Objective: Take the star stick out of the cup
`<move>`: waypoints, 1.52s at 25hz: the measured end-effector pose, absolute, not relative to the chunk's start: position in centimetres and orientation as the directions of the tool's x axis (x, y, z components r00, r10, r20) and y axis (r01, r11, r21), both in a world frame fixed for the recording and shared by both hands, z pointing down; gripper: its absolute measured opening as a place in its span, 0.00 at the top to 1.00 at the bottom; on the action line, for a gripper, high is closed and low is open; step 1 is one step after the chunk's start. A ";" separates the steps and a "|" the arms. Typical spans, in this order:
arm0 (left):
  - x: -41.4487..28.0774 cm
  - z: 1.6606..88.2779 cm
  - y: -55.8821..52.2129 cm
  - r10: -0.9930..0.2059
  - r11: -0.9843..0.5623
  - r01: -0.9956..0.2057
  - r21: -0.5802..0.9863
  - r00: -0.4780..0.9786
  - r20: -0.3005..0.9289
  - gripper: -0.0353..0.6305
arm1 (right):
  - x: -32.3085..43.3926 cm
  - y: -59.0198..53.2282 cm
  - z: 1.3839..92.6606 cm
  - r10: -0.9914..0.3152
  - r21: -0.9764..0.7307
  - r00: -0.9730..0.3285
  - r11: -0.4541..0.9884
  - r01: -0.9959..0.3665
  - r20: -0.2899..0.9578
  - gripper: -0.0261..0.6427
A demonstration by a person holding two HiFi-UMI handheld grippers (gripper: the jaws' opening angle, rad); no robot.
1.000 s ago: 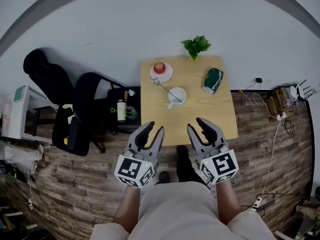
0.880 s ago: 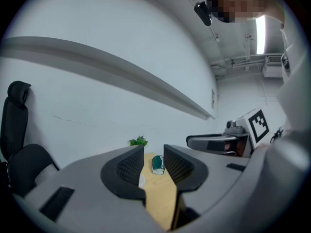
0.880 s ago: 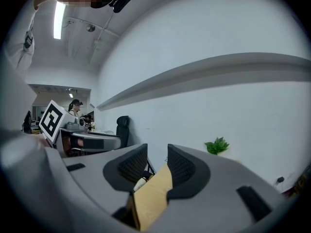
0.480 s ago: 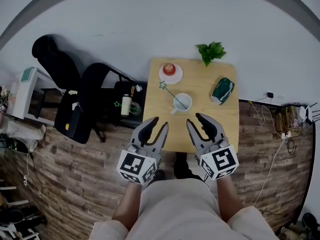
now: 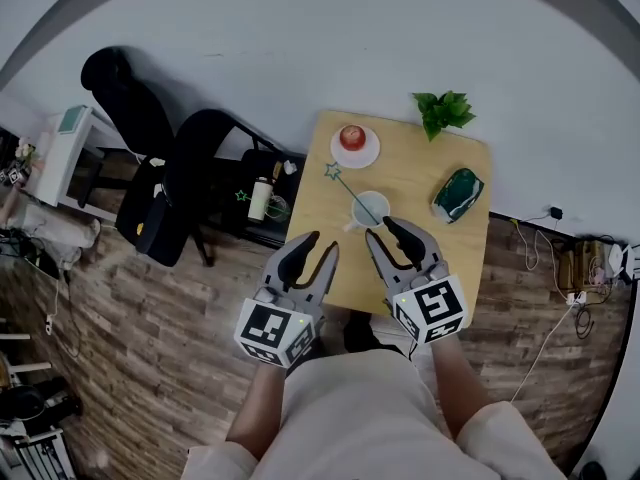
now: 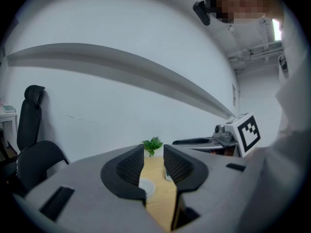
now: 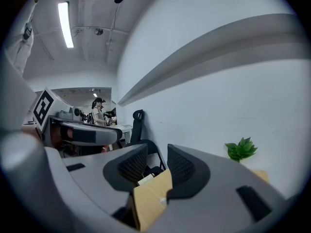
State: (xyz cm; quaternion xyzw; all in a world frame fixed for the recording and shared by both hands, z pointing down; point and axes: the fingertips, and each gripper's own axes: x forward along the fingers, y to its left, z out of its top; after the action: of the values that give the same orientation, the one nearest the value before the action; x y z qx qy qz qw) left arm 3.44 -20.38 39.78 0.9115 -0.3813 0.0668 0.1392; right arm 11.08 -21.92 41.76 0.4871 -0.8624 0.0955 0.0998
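Two tools (image 5: pixel 318 244) (image 5: pixel 383 230), one cup (image 5: pixel 371 206), one star stick (image 5: pixel 344 185)

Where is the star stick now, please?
In the head view, the star stick leans in the white cup mid-table, its star end pointing left toward the apple plate, just beyond the right claw.

Grey tongs (image 5: pixel 322 241), checkered marker cubes (image 5: pixel 268 334), seemingly beige shirt (image 5: pixel 360 418)
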 end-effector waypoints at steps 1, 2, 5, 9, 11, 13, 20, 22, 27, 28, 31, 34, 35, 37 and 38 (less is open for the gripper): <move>3.5 39.9 -20.6 -0.684 -0.663 -0.721 0.204 0.693 0.228 0.79 | 11.1 -22.3 42.0 -0.815 -0.065 -0.513 0.516 -0.854 0.270 0.78; 3.6 40.0 -20.7 -0.690 -0.655 -0.727 0.205 0.687 0.228 0.79 | 11.1 -22.7 42.3 -0.809 -0.062 -0.520 0.525 -0.849 0.276 0.78; 3.7 40.3 -21.3 -0.708 -0.634 -0.744 0.210 0.668 0.228 0.79 | 11.3 -23.7 43.3 -0.792 -0.057 -0.536 0.545 -0.836 0.292 0.78; 4.0 40.5 -22.1 -0.721 -0.622 -0.757 0.203 0.654 0.231 0.79 | 11.3 -25.2 44.5 -0.778 -0.054 -0.546 0.559 -0.827 0.309 0.78; 4.1 40.7 -22.5 -0.725 -0.615 -0.763 0.199 0.647 0.236 0.79 | 11.2 -25.8 45.3 -0.769 -0.045 -0.550 0.568 -0.822 0.326 0.78; 4.0 40.9 -22.8 -0.730 -0.609 -0.768 0.199 0.640 0.240 0.79 | 11.1 -26.4 46.3 -0.759 -0.037 -0.552 0.577 -0.816 0.346 0.78; 3.5 41.6 -23.5 -0.750 -0.578 -0.790 0.203 0.613 0.250 0.79 | 10.5 -28.3 49.4 -0.728 -0.027 -0.559 0.600 -0.800 0.398 0.78; 3.3 41.8 -23.8 -0.757 -0.566 -0.798 0.209 0.603 0.252 0.79 | 10.4 -28.8 50.4 -0.721 -0.025 -0.557 0.602 -0.798 0.412 0.78; 3.0 42.0 -24.5 -0.769 -0.546 -0.809 0.219 0.588 0.252 0.79 | 9.8 -29.9 52.7 -0.705 -0.018 -0.552 0.609 -0.793 0.445 0.78; 3.1 42.2 -24.6 -0.769 -0.544 -0.810 0.220 0.586 0.255 0.79 | 9.8 -30.2 53.2 -0.702 -0.018 -0.552 0.611 -0.792 0.450 0.78; 2.9 42.5 -24.7 -0.772 -0.533 -0.816 0.223 0.577 0.266 0.79 | 9.9 -31.0 54.4 -0.694 -0.016 -0.548 0.613 -0.790 0.468 0.78; 2.4 42.8 -24.6 -0.779 -0.516 -0.827 0.225 0.562 0.279 0.79 | 9.7 -31.7 55.6 -0.686 -0.014 -0.547 0.618 -0.786 0.480 0.78; 2.2 42.8 -24.6 -0.783 -0.508 -0.831 0.224 0.555 0.282 0.79 | 9.6 -31.9 56.1 -0.682 -0.013 -0.548 0.620 -0.784 0.485 0.78; 1.9 42.9 -24.7 -0.791 -0.496 -0.839 0.223 0.542 0.284 0.79 | 9.5 -32.4 57.0 -0.677 -0.003 -0.541 0.623 -0.782 0.499 0.78; 1.7 42.9 -24.6 -0.793 -0.492 -0.841 0.225 0.539 0.285 0.79 | 9.5 -32.6 57.4 -0.675 0.001 -0.537 0.623 -0.782 0.506 0.78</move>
State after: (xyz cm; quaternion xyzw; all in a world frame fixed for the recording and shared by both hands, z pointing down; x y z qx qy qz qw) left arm 1.74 -24.65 42.91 0.8607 -0.4746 0.0717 0.1700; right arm 9.53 -32.63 57.42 0.4192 -0.8693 0.1132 0.2363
